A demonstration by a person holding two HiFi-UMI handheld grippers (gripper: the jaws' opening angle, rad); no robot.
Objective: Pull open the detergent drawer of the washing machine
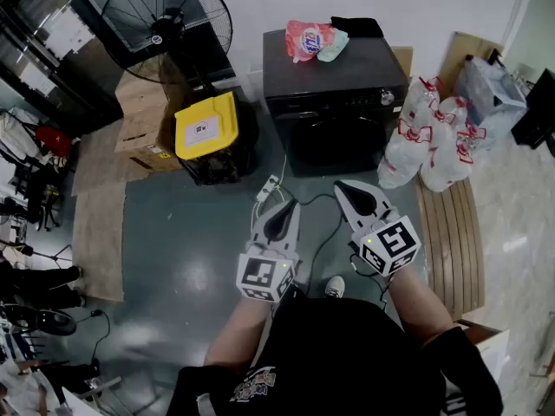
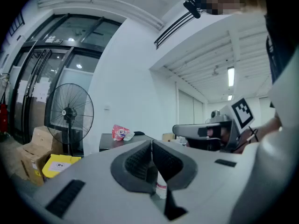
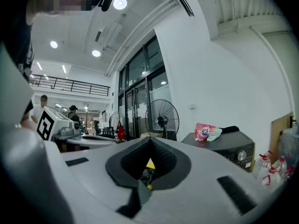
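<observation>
The detergent drawer cannot be picked out from here. It probably sits in the control strip along the top of the washing machine's front, left of the round knob, but that strip is dark and small in the head view, so no handle or seam shows. Nothing juts out of the front, so I judge the drawer to be shut.

The washing machine is a dark front-loader standing against the far wall, ahead of the person and a little to the right. A red and white detergent bag and a black cloth lie on its lid.

The step in hand is the approach, and no contact has been made. The left gripper and the right gripper are held level side by side in front of the person, well short of the machine. Each has its jaws closed together with nothing between them.

The next move calls for walking closer, opening one gripper's jaws and bringing them to the drawer's front edge. The right gripper is the nearer to the machine's line. The pull would then be straight out toward the person.

A power strip and its cable lie on the floor between the person and the machine, which could trip them. A yellow-lidded bin stands just left of the machine, with a fan behind it. Bags of bottles crowd its right side.
</observation>
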